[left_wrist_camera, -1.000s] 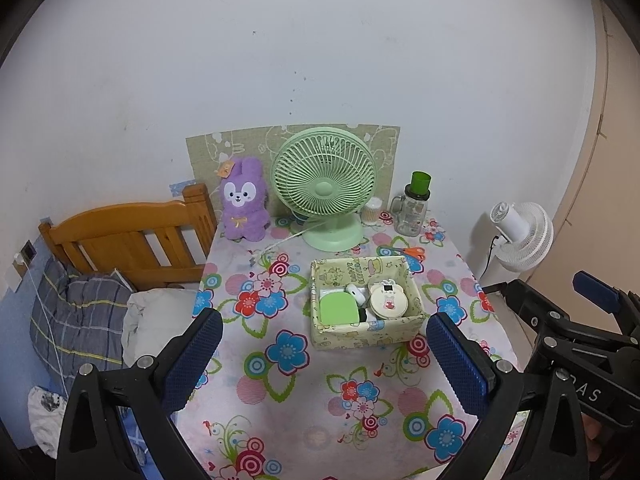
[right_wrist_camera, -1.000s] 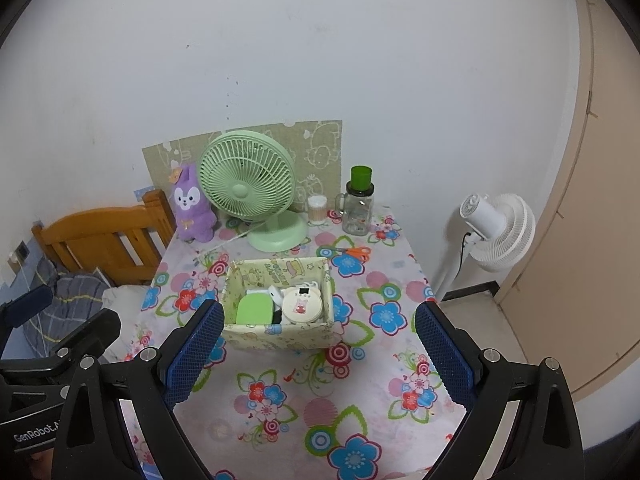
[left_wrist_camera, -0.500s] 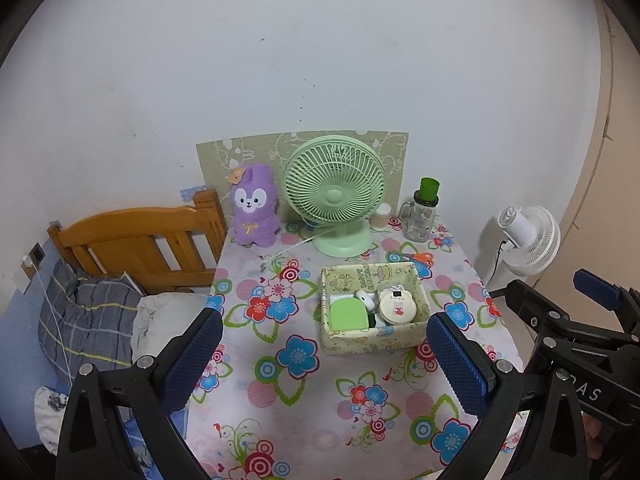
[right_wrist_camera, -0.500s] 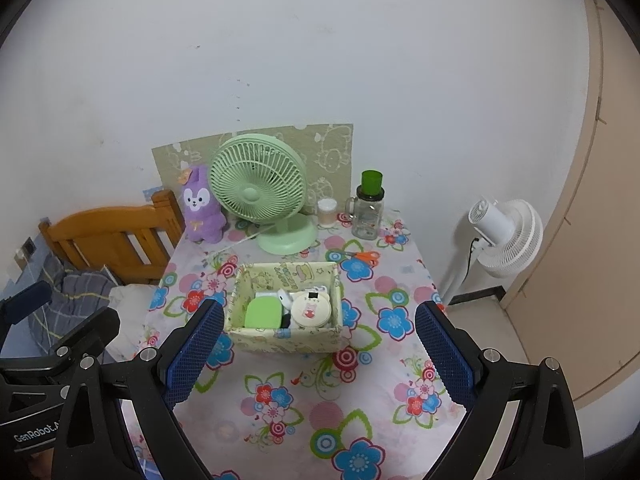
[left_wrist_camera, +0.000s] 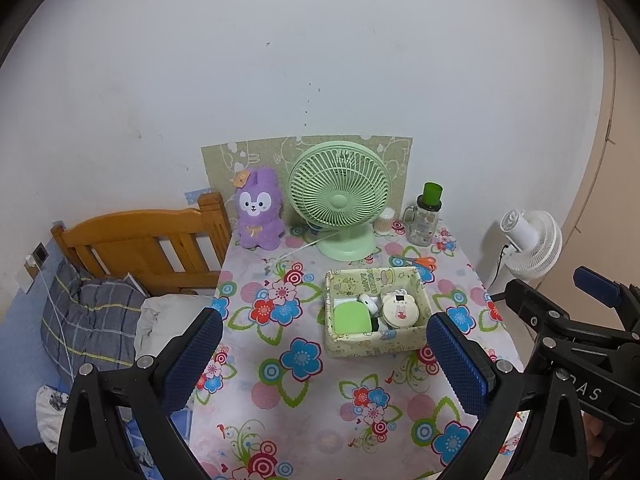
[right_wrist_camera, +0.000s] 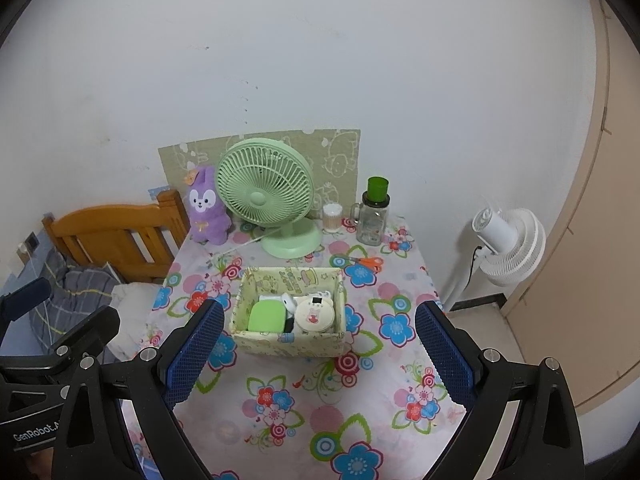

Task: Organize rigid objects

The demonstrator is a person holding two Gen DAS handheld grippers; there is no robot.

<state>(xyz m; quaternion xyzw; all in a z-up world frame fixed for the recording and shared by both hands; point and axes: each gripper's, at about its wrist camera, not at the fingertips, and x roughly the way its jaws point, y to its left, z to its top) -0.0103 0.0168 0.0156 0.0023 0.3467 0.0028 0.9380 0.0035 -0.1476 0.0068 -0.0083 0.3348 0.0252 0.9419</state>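
Both grippers, left (left_wrist_camera: 324,356) & right (right_wrist_camera: 318,354), are held wide open w/ nothing gripped; scissors (right_wrist_camera: 366,261) near bench's far-right corner could be knocked off if approached carelessly.

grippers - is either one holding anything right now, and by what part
Nothing is held. The left gripper and right gripper are both open and empty above the table.

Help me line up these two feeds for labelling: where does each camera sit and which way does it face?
Left wrist: on the left gripper, facing the table's storage box; the right gripper shows at its right edge.
Right wrist: on the right gripper, facing the same box from further right; the left gripper shows at its left edge.
Shared: box, green fan, purple plush.
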